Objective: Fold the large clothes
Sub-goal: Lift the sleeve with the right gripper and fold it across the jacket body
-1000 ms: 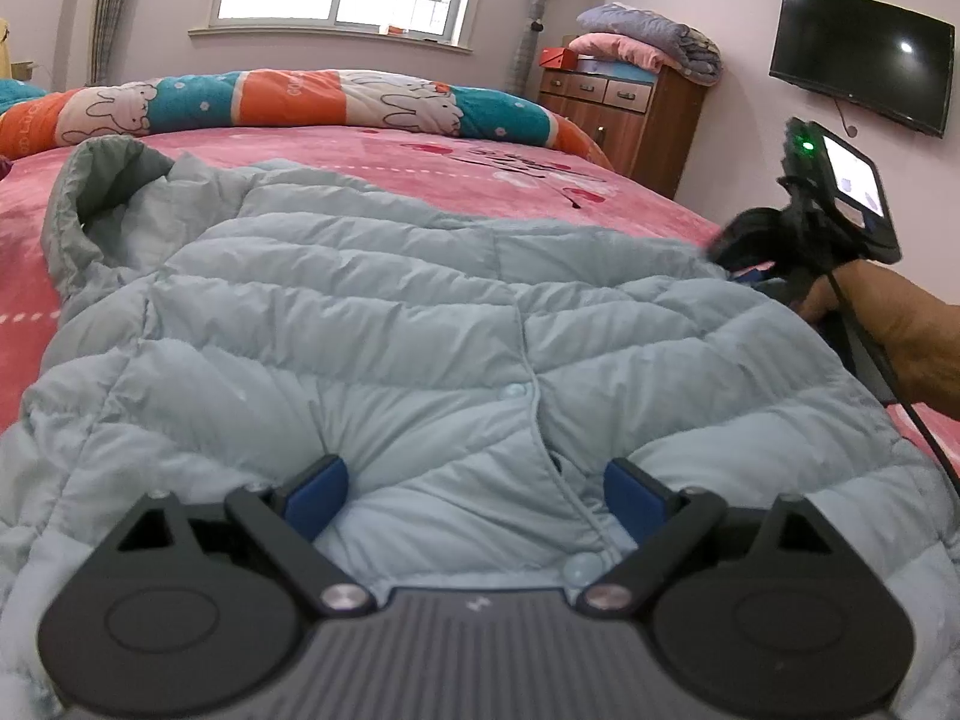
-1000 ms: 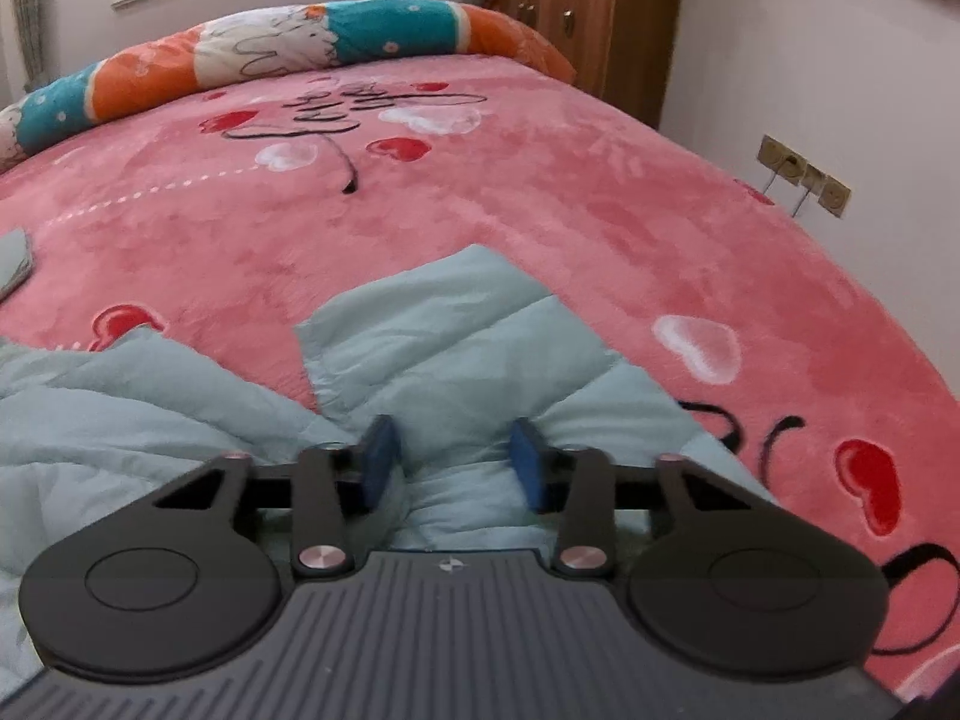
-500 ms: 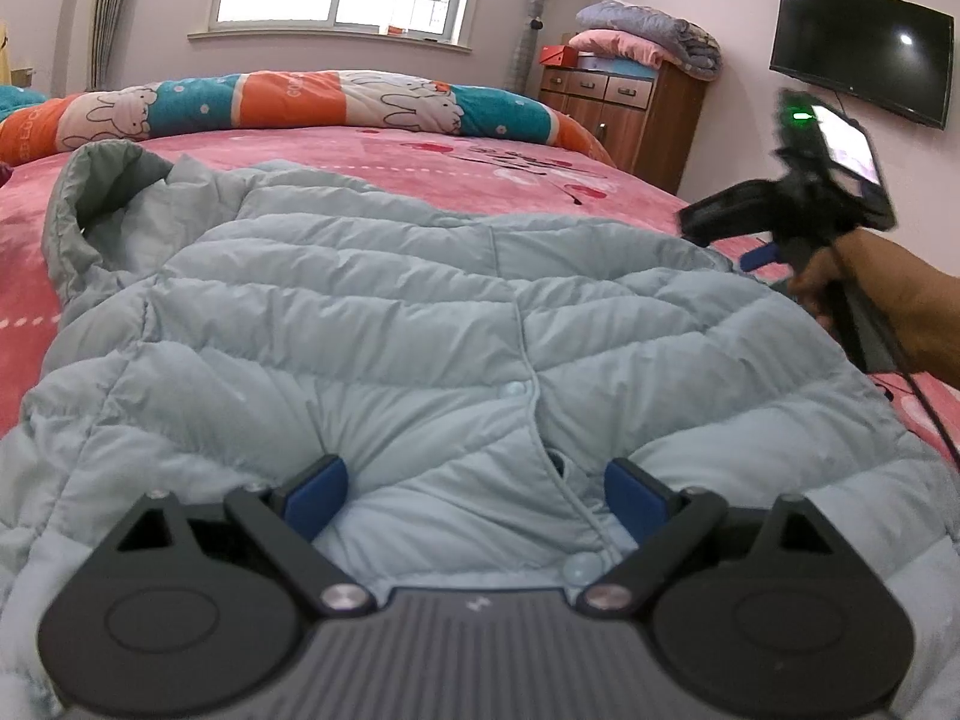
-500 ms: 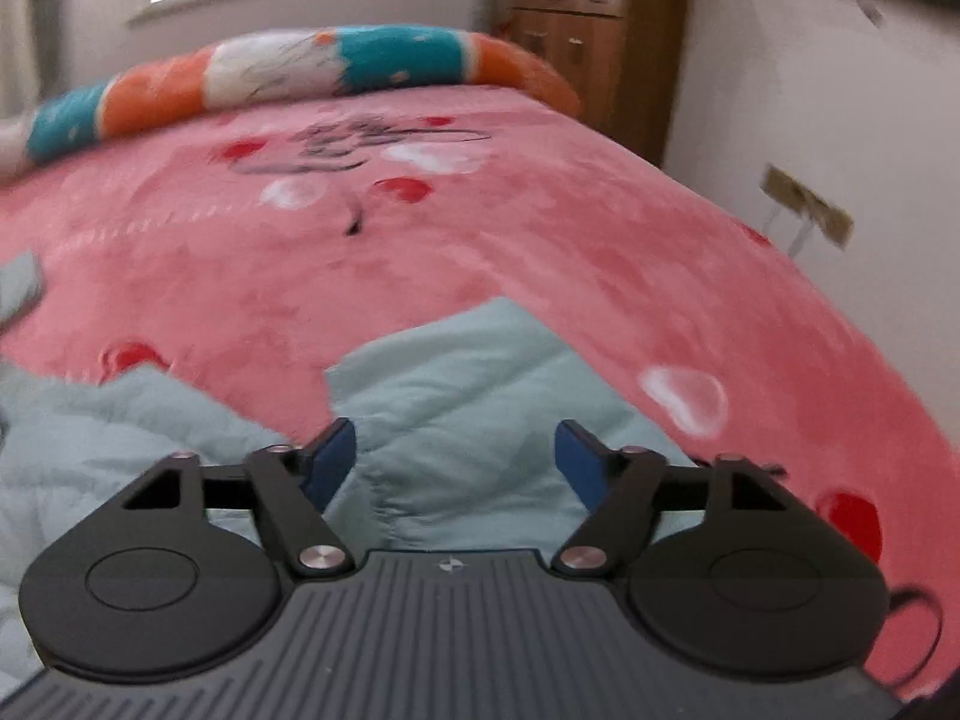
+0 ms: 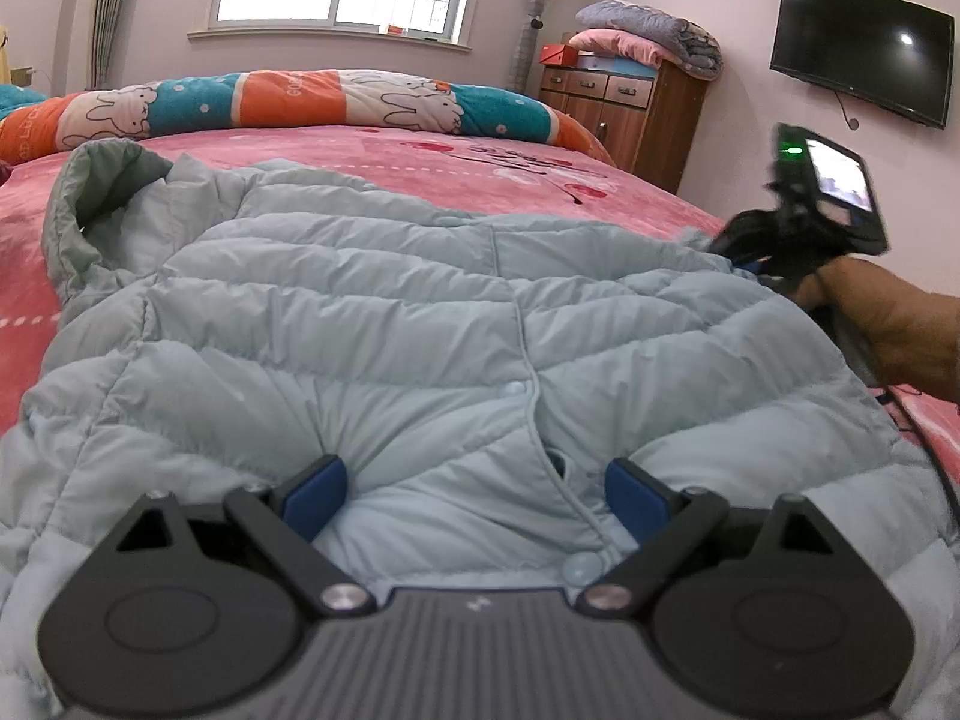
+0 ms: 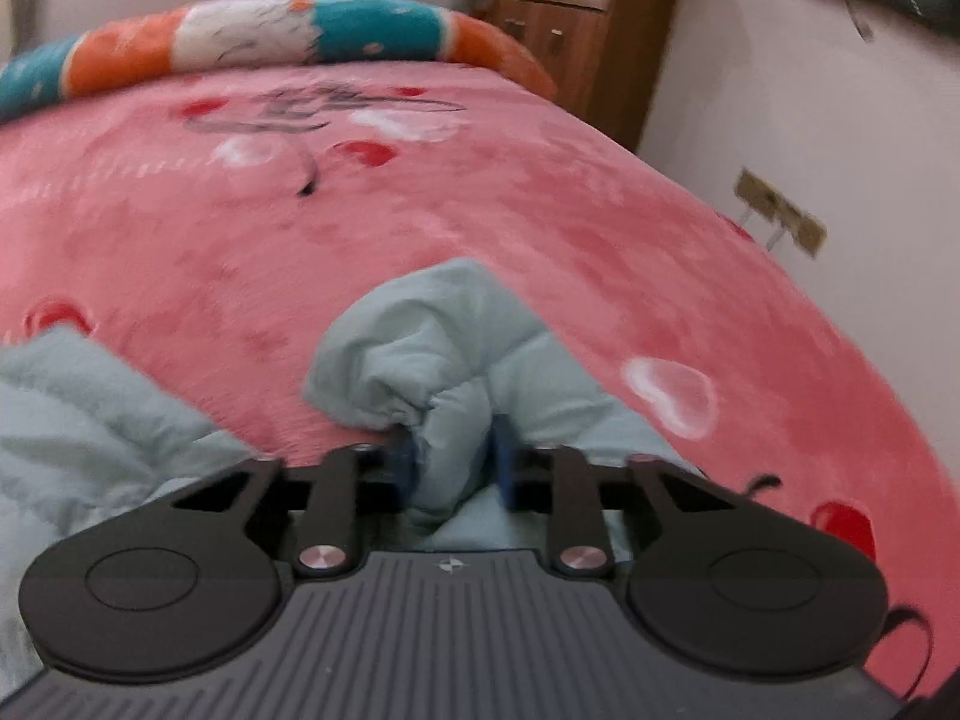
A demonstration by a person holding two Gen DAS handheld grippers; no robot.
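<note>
The right tool (image 6: 453, 465) has just been closed on the sleeve (image 6: 432, 360), which was lying flat. The jacket (image 5: 420, 330) is spread on the bed (image 6: 540, 210); the left tool (image 5: 474, 495) is held open over the hem. Sleeve folding can begin.

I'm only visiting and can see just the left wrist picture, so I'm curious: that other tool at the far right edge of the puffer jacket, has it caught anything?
Observer: Yes. The right wrist view shows the right gripper shut on the sleeve; its jaws have just been closing, with fabric bunched between the blue pads.
Operator: Which bit of the sleeve?
Observer: Right by the gathered cuff, which sticks out just past the pads.
Operator: And beyond that?
Observer: Bare pink bedspread with heart prints, and a wall socket beside the bed.
</note>
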